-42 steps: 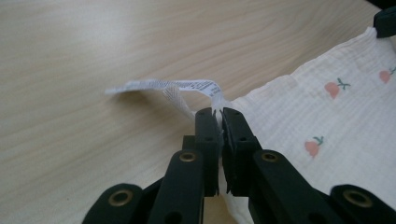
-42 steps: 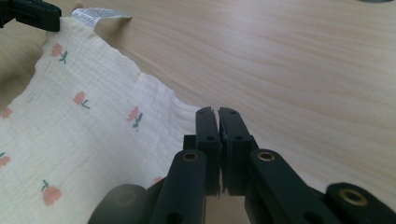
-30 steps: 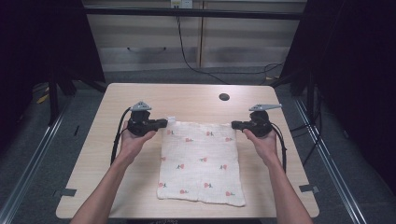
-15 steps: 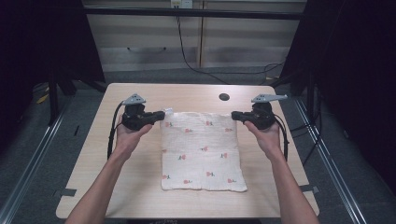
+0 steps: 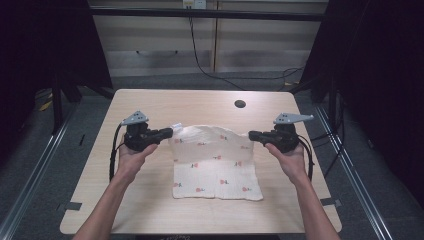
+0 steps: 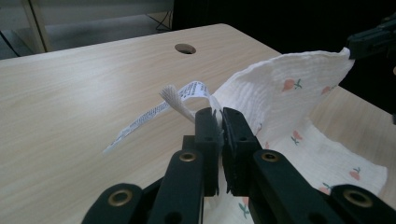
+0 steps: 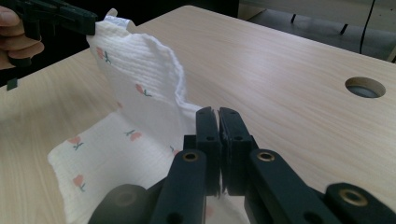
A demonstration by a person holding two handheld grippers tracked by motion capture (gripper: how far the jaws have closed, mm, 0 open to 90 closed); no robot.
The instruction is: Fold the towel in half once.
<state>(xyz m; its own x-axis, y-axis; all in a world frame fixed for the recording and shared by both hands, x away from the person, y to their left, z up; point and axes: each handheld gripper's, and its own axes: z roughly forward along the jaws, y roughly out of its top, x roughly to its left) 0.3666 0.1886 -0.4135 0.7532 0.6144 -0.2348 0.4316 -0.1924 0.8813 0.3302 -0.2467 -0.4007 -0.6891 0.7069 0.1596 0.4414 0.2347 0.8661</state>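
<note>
Dark curtains close in both sides of the light wooden table (image 5: 150, 105), and on it the work is a fold. Both pairs of jaws are pressed together on cloth: the left gripper (image 6: 219, 122) pinches one far corner of the white fruit-print cloth (image 5: 215, 165), right beside its care label (image 6: 154, 109), and the right gripper (image 7: 218, 122) pinches the other far corner. Outward from the jaws, the held edge hangs between the two hands above the tabletop, sagging a little in the middle, while the near half lies flat toward the table's near edge. A second ago the whole cloth was spread flat with the grippers at its far corners; since then both hands have risen and that edge has come up with them, so the cloth now stands in a curl. I judge the fold is begun but not laid: the lifted edge has yet to be carried over to the near edge and set down square.
</note>
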